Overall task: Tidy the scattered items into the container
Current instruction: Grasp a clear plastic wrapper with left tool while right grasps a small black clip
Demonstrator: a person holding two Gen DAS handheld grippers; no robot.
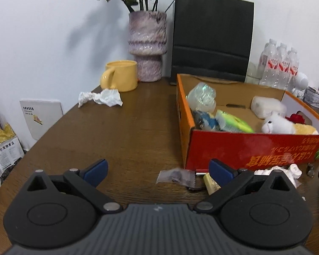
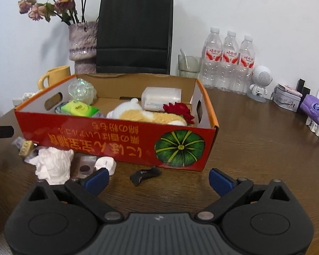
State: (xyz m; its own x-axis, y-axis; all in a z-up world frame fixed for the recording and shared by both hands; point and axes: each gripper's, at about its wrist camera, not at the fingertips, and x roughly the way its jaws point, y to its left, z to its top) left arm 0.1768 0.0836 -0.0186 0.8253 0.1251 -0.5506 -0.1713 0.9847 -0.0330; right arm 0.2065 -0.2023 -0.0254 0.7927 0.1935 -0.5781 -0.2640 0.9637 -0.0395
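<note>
We've got both grippers spread wide and empty, left gripper [image 1: 157, 173] over a small plastic baggie [image 1: 176, 176]; right gripper [image 2: 158, 178] near a black clip [image 2: 144, 175] by the cardboard box [image 2: 117, 144].

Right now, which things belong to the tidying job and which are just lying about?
Job:
box
white tissue
black clip
clear bag
yellow eraser
tissue by the mug
left gripper and right gripper, both open

Just lying about:
vase
mug
black bag
bottles
</note>
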